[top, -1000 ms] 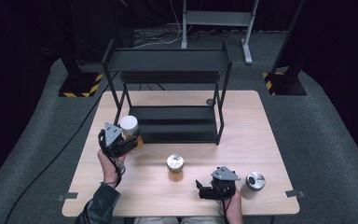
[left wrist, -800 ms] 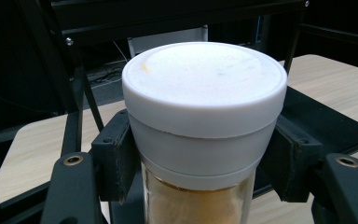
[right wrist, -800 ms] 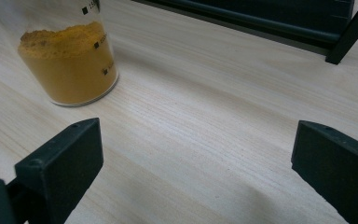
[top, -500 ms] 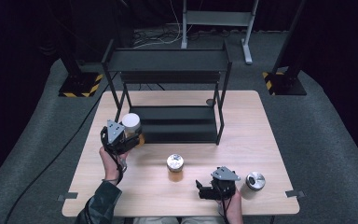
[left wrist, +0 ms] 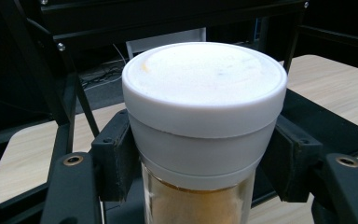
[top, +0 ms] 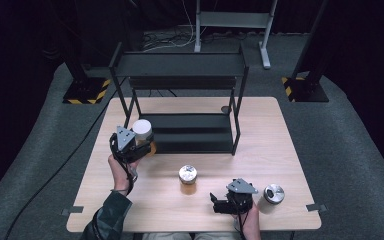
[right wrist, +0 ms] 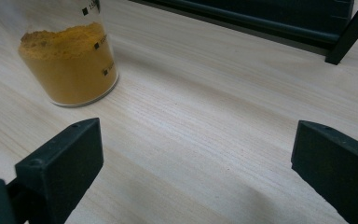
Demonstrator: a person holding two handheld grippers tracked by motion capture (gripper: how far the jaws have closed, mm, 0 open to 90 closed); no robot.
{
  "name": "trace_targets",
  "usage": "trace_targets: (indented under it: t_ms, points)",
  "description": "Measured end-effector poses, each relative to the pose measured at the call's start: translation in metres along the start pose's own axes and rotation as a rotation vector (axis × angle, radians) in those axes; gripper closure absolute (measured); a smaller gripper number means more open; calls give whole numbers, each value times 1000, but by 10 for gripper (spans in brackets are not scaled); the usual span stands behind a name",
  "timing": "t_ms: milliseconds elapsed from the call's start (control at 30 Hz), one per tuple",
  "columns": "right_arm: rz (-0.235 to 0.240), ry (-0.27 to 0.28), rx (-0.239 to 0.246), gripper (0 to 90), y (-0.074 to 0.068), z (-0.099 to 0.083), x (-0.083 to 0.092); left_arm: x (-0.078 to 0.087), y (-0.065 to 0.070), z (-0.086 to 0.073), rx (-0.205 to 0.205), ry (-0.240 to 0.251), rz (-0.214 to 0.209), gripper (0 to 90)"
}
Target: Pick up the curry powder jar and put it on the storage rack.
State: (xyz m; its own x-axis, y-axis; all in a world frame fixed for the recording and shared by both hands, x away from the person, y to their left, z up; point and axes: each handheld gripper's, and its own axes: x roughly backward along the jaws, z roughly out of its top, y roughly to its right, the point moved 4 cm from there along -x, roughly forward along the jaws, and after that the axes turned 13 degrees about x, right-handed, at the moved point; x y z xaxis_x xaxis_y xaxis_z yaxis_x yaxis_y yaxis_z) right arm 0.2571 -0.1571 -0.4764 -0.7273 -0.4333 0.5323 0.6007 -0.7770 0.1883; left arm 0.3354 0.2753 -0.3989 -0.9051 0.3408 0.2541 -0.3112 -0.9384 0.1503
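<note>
**White-capped jar gripped beside the black rack**

The left gripper point(left wrist: 200, 163) has its two black pads pressed on either side of a white-capped jar point(left wrist: 204, 116), just under the cap's rim, with orange-yellow powder showing through the clear wall below. From above, that jar point(top: 142, 131) sits at the rack's front left leg, toward the left edge of the worktop, with the left gripper point(top: 139, 145) behind it in a person's hand point(top: 121, 170).

The right gripper point(right wrist: 196, 163) stands wide open with nothing between its jaws, only bare wood. It point(top: 219, 204) rests low near the front edge of the worktop, right of centre. Ahead of it is a second jar point(right wrist: 70, 60) of the same powder, standing upright near the middle of the front half of the worktop point(top: 188, 179). A third container with a silver top point(top: 271, 198) stands just beside the right gripper, toward the front right corner.

The worktop point(top: 280, 145) is pale wood grain, matte and clean. A black two-tier metal rack point(top: 180, 90) takes up its far half. A small dark round object point(top: 225, 109) lies by the rack's right rear leg. Around the table is grey carpet point(top: 350, 150), black drapes, two stand bases with yellow-black hazard stripes point(top: 85, 92), a grey metal frame point(top: 232, 20) at the back, and cables.
</note>
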Motion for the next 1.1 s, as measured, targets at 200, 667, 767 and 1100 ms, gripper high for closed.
trace_targets:
  t_ms: [200,667,767,1100]
  points:
    - [1,-1,0,13,0,0,0,-3,0,1,-3,-2,4,344]
    - [1,-1,0,14,0,0,0,-9,0,2,-1,-10,7,344]
    - [1,-1,1,14,0,0,0,-11,0,3,-1,-12,6,344]
    - [3,-1,1,14,0,0,0,-15,3,6,-8,-18,3,344]
